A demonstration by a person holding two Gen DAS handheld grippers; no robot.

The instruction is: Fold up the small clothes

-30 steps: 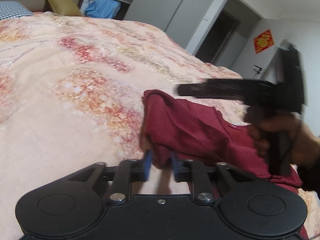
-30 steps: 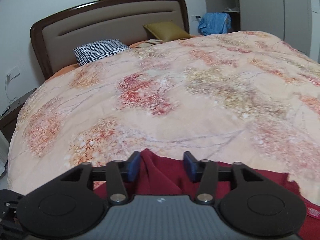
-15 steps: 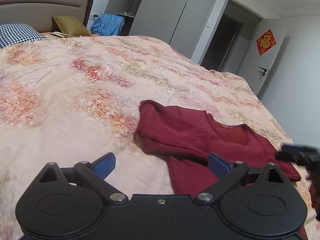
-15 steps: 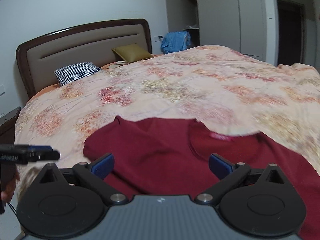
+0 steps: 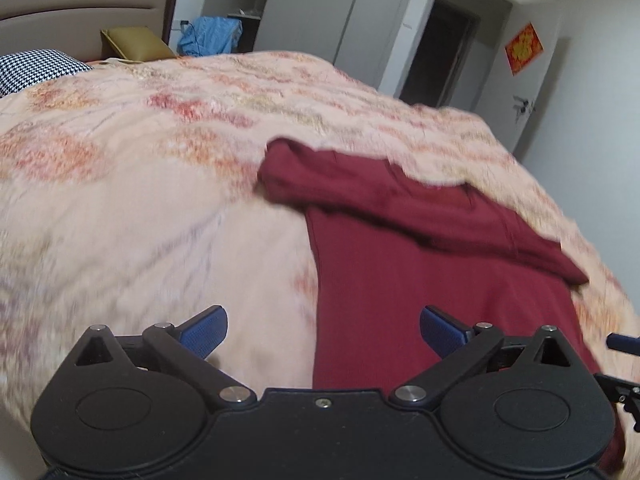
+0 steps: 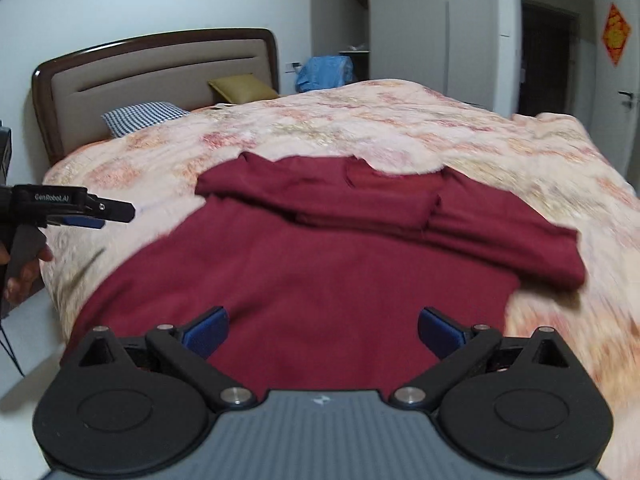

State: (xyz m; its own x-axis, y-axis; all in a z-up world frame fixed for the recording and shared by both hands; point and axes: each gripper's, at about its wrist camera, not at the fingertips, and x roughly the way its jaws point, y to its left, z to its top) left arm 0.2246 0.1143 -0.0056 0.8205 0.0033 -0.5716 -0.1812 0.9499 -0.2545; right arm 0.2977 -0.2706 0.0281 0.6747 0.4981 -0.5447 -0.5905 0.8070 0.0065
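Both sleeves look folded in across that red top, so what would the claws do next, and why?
Probably bring both open claws down to the top's near hem, then fold it up toward the collar. Both sleeves already lie across the chest, the lower body is still spread flat, and the left claw and right claw hold nothing.

A dark red garment [image 6: 320, 264] is lying on a peach bedspread [image 6: 400, 132] that is showing blotchy red, orange and yellow-green floral patches. At the upper left, a black-and-white houndstooth pillow [image 6: 144, 118] is sitting beside an olive-gold cushion [image 6: 242, 87], under a beige headboard [image 6: 160, 68] with a dark brown frame. Blue pads [image 6: 206, 332] are tipping the black gripper arms.
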